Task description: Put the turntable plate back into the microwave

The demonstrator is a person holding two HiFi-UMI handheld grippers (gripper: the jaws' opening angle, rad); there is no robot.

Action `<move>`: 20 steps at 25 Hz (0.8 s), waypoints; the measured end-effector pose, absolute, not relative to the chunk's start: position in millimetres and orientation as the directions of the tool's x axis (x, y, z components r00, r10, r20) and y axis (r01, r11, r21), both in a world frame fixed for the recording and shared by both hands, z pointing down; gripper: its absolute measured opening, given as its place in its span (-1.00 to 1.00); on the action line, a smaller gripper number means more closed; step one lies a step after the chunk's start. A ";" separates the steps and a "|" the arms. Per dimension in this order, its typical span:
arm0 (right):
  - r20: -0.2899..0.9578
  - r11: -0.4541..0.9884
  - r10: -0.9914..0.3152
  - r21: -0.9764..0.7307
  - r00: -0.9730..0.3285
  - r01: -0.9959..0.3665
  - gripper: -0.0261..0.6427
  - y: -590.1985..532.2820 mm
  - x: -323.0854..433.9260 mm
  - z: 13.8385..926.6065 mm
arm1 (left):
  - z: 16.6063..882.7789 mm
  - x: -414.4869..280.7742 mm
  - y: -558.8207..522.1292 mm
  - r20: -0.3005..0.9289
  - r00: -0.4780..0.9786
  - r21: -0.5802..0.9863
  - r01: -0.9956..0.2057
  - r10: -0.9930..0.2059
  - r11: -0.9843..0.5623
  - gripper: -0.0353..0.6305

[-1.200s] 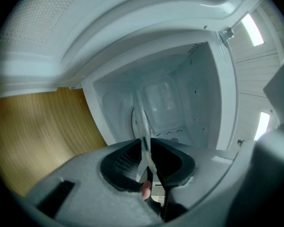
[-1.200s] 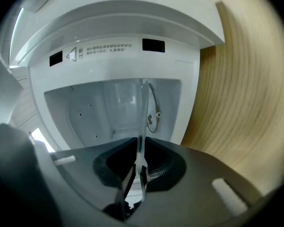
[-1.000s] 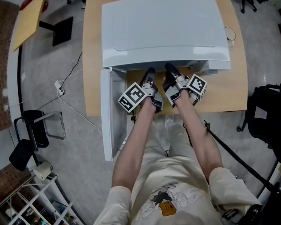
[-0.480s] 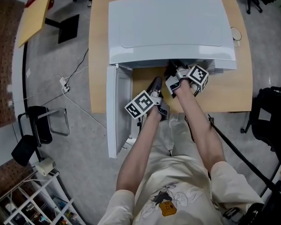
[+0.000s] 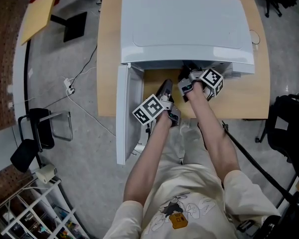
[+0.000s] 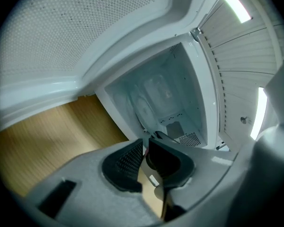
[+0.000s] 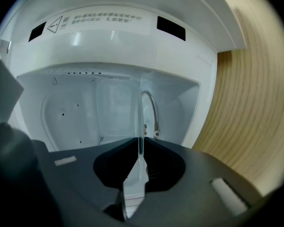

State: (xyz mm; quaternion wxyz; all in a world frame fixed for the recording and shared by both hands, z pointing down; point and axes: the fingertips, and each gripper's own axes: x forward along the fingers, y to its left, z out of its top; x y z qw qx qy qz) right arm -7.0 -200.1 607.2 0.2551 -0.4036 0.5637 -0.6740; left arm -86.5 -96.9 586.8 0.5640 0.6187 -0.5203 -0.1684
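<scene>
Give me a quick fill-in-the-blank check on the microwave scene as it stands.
1. The door of the microwave stands ___.
2. The right gripper has its jaws shut on the edge of the clear glass ___.
3. The microwave sits on a ___ table.
Missing words: open; turntable plate; wooden.

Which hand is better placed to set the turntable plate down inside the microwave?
Right. The right tongs grip the glass turntable plate by its edge at the mouth of the open microwave. The left tongs are closing on nothing, farther back over the table.
</scene>
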 end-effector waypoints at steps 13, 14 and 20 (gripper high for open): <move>0.330 -0.297 -0.819 -0.944 -0.468 -0.146 -0.16 -200.7 5.7 602.6 | 580.1 -82.0 -95.1 0.365 0.403 0.877 -0.451 -0.839 0.164 -0.79; 0.343 -0.304 -0.818 -0.939 -0.462 -0.158 -0.11 -200.4 6.1 601.4 | 580.4 -81.9 -94.6 0.365 0.404 0.878 -0.448 -0.839 0.166 -0.79; 0.332 -0.304 -0.815 -0.943 -0.475 -0.136 -0.11 -197.0 4.5 602.8 | 599.1 -85.5 -111.0 0.383 0.396 0.885 -0.417 -0.834 0.208 -0.79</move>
